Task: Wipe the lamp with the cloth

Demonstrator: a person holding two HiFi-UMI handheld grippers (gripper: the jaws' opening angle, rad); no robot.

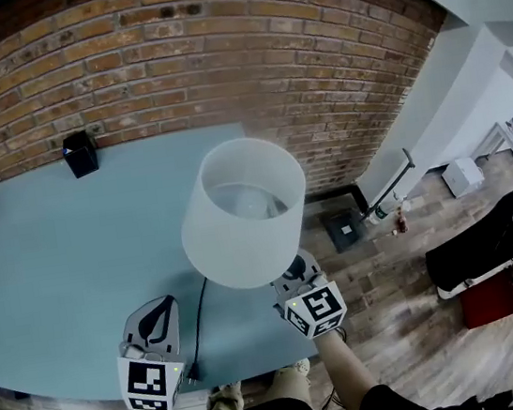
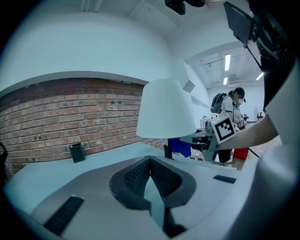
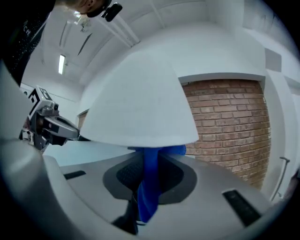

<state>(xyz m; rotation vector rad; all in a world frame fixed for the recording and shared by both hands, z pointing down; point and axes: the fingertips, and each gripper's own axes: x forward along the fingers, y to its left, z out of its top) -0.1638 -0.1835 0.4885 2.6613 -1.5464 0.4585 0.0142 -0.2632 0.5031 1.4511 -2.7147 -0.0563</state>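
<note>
The lamp's white shade (image 1: 243,211) stands on a pale blue table (image 1: 47,267) near its right front corner. My right gripper (image 1: 296,268) reaches under the shade's front rim. It is shut on a blue cloth (image 3: 149,187), which hangs between the jaws just below the shade (image 3: 140,103). My left gripper (image 1: 162,307) hovers over the table to the left of the lamp, shut with nothing in it. From the left gripper view, its shut tips (image 2: 150,161) point at the shade (image 2: 166,110) and the dark stem (image 2: 166,151), with the cloth (image 2: 179,146) beside the stem.
A small black box (image 1: 80,153) stands at the table's back by the brick wall (image 1: 170,60). The lamp's black cord (image 1: 198,326) runs to the table's front edge. Right of the table lies wood floor with a dark mat (image 1: 345,229). A person (image 2: 233,105) stands far off.
</note>
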